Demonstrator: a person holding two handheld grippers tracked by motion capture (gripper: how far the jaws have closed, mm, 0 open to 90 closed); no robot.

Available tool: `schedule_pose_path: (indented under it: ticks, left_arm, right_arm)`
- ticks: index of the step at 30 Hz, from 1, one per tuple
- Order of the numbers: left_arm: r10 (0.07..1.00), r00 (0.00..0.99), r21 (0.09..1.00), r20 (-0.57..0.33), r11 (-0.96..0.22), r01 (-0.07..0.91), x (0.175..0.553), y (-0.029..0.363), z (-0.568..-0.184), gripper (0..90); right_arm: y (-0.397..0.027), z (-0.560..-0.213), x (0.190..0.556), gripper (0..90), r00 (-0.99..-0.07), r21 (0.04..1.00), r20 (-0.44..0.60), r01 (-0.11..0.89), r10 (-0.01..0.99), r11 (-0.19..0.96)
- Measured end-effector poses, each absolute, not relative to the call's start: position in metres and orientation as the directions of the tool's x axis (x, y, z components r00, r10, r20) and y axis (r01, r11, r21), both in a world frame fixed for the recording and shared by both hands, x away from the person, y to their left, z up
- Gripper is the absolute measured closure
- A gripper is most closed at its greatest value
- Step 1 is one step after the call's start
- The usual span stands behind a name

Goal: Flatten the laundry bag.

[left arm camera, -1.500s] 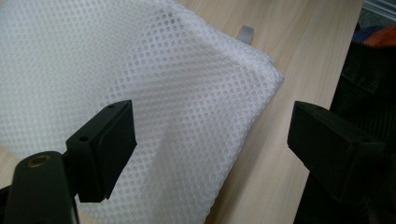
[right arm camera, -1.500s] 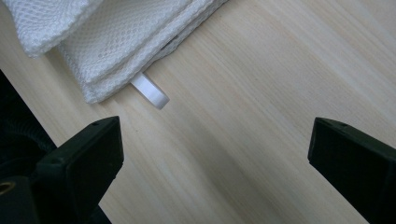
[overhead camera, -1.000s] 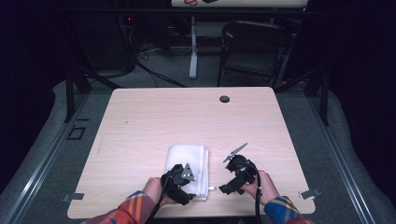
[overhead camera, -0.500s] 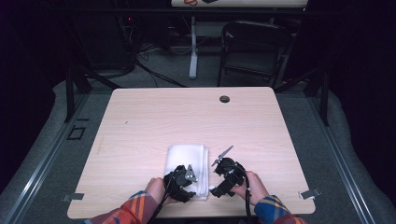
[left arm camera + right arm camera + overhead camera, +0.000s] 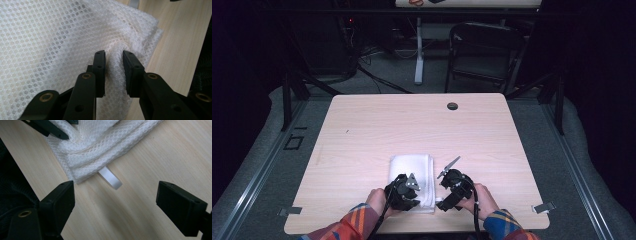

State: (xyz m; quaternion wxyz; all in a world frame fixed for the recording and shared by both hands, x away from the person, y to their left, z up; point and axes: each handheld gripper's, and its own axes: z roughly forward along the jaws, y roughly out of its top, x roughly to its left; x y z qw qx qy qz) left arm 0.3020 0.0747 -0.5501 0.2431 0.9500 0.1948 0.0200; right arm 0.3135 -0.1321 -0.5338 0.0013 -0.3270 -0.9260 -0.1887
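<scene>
Folded white mesh cloth [image 5: 412, 172] lies on the near half of the wooden table [image 5: 377, 130], close to the person's edge, a little left of centre. It is stacked in several layers, so any lift has to start from one chosen edge. Left gripper [image 5: 113, 72] sits over the cloth's near corner; its jaws have just been closing and now pinch a puckered ridge of the weave between the pads, fabric bunching into the narrow gap. Likely reason: gathering a fold gives the flat pads something to bite on, which a sheet lying flush would not. Right gripper [image 5: 115, 202] hovers just beside the cloth's near right corner, jaws wide apart with bare table between them, though they have just been narrowing a little. A short white tab [image 5: 110, 178] pokes out from under the layered edge, lying flat on the wood and pointing toward those open jaws. Judgement: the right tongs are lined up on that corner or its tab as a second hold, so the cloth can be raised or opened from two points rather than dragged from one. In the high view both hands rest low at the table's near edge, left hand [image 5: 377, 200] and right hand [image 5: 482, 200] flanking the cloth's near end, wrists angled inward. Beyond the cloth the table is bare except a small dark grommet [image 5: 452, 106] near the far edge.
</scene>
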Motion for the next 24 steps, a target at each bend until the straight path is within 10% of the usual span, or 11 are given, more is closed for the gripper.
schedule_pose_path:
  ticks: [7,16,24]
  left_arm:
    - [0.374,0.926,0.478,-0.047,-0.806,0.349,0.303,0.076,-0.547,81.5]
    - [0.371,0.928,0.520,-0.037,-0.786,0.335,0.302,0.079,-0.538,82.5]
    - [0.366,0.930,0.544,-0.040,-0.773,0.328,0.302,0.083,-0.533,82.4]
  right_arm:
    - [-0.132,-0.532,0.312,30.7,-0.792,0.357,0.127,0.598,0.597,0.718]
    - [-0.118,-0.532,0.306,72.6,-0.827,0.385,0.122,0.550,0.549,0.741]
    - [-0.100,-0.541,0.304,85.3,-0.836,0.398,0.134,0.537,0.532,0.744]
